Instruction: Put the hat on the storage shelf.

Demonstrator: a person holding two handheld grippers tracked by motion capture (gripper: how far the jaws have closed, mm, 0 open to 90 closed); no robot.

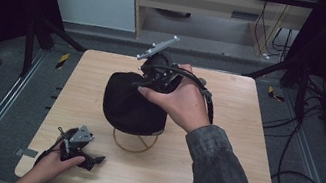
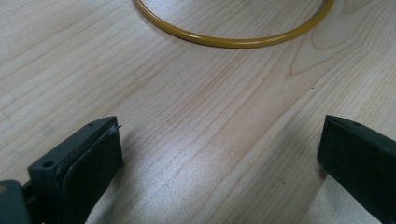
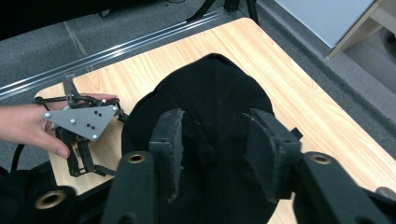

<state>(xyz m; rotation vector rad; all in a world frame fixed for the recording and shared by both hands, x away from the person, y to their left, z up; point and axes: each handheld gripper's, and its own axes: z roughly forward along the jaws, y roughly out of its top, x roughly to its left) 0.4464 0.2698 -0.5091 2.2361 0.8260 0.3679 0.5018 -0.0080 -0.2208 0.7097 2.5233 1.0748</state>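
In the high view, the right gripper (image 1: 149, 80) sits on top of a black cap (image 1: 134, 104) in the middle of the wooden table (image 1: 222, 147). The cap rests over a stand with a yellow ring base (image 1: 133, 143), and the ring shows just under the cap's near edge. The left gripper (image 1: 88, 158) lies far from this, low on the near left corner of the table, so the right hand is clearly the nearer one to the cap.

In the left gripper view, the two jaws stand wide apart with nothing between them, only bare wood. The yellow ring base (image 2: 233, 41) lies ahead of them, well apart.

In the right gripper view, the cap (image 3: 219, 102) is directly below and ahead of the right gripper (image 3: 212, 154). The jaws are partly open, one on each side of the small button at the crown, and the pads do not seem to press the cloth. The cap's crown points up toward the gripper. I judge that the next move depends on this: the gripper stands straight above the crown, so it can lift away or close again without shifting sideways.
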